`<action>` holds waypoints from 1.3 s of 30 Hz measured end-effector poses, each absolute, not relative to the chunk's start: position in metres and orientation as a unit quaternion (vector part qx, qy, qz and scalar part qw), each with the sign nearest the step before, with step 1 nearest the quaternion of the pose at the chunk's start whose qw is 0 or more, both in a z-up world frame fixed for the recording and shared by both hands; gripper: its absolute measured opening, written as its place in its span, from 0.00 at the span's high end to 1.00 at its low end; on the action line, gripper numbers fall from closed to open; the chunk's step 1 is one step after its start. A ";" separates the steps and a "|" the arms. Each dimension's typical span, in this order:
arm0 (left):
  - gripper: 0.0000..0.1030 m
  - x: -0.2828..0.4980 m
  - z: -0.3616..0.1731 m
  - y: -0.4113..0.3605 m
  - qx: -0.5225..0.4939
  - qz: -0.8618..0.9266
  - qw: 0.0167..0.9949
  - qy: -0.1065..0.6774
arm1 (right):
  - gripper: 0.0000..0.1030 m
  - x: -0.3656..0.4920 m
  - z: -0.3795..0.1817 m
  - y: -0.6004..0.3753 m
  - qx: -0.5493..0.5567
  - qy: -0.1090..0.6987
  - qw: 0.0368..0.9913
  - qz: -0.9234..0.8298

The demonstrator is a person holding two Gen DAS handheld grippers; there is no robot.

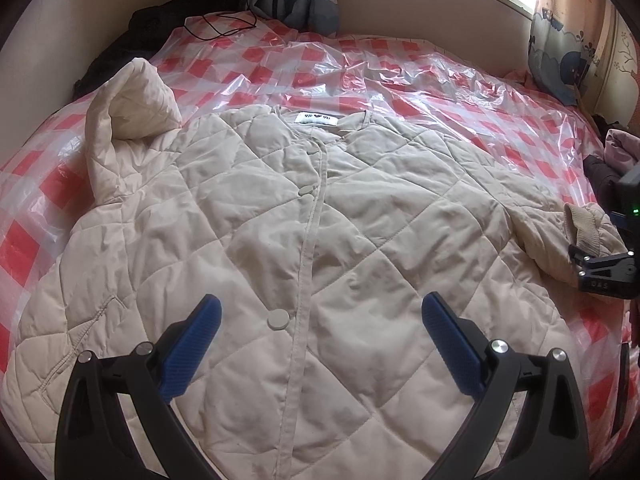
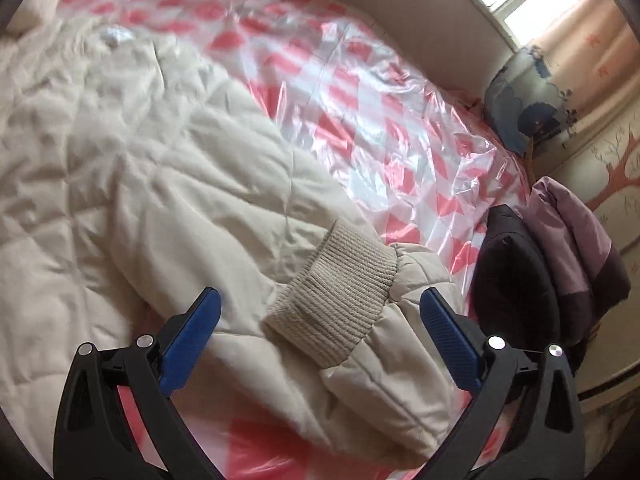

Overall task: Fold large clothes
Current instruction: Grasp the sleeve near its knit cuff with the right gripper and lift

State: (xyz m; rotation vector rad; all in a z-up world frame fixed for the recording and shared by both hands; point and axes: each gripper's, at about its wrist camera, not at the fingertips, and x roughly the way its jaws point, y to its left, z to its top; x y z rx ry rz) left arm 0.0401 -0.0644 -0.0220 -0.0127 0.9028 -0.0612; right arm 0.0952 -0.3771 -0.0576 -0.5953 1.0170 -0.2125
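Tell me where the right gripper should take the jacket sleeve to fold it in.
Judging by the right wrist view, pinch the ribbed cuff with the open right gripper, coming from the open end facing it. The cuff stands puffed above the jacket, so it gives a firm edge.

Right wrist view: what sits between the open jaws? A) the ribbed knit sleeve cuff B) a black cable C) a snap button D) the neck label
A: the ribbed knit cuff of the cream quilted jacket lies between the spread jaws of the right gripper, which is not closed on it.
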 end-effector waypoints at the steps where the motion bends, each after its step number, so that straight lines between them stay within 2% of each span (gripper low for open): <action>1: 0.06 0.040 -0.023 -0.065 -0.004 -0.029 0.899 0.437 | 0.07 0.104 -0.067 -0.387 -0.293 0.487 0.814 -0.118; 2: 0.06 0.042 -0.023 -0.064 -0.003 -0.029 0.899 0.438 | 0.07 0.109 -0.071 -0.403 -0.270 0.496 0.817 -0.119; 5: 0.06 0.043 -0.023 -0.062 -0.007 -0.028 0.898 0.439 | 0.07 0.112 -0.052 -0.475 -0.092 0.490 0.854 -0.145; 10: 0.06 0.043 -0.024 -0.061 -0.014 -0.033 0.896 0.443 | 0.07 0.027 -0.019 -0.622 0.290 0.357 0.858 -0.228; 12: 0.06 0.043 -0.024 -0.062 -0.014 -0.035 0.895 0.444 | 0.07 -0.003 -0.014 -0.646 0.337 0.326 0.858 -0.209; 19: 0.06 0.043 -0.028 -0.069 -0.002 -0.037 0.893 0.448 | 0.07 -0.044 -0.039 -0.664 0.470 0.336 0.814 -0.057; 21: 0.06 0.043 -0.028 -0.069 -0.001 -0.036 0.894 0.447 | 0.07 -0.051 -0.040 -0.663 0.479 0.322 0.815 -0.043; 24: 0.06 0.043 -0.029 -0.070 -0.004 -0.038 0.893 0.448 | 0.07 -0.051 -0.041 -0.657 0.440 0.351 0.823 -0.081; 27: 0.06 0.043 -0.028 -0.069 -0.007 -0.039 0.893 0.448 | 0.07 -0.046 -0.050 -0.672 0.459 0.354 0.808 -0.104; 29: 0.06 0.043 -0.028 -0.069 -0.008 -0.038 0.893 0.448 | 0.22 -0.047 -0.057 -0.681 0.470 0.349 0.804 -0.110; 31: 0.06 0.044 -0.028 -0.068 -0.012 -0.039 0.892 0.450 | 0.80 -0.047 -0.064 -0.686 0.477 0.342 0.803 -0.100; 35: 0.06 0.043 -0.027 -0.065 -0.018 -0.042 0.891 0.451 | 0.86 -0.035 -0.040 -0.681 0.445 0.315 0.835 -0.077; 39: 0.06 0.043 -0.024 -0.059 -0.026 -0.032 0.898 0.439 | 0.88 -0.002 0.056 -0.660 0.348 0.218 0.912 -0.011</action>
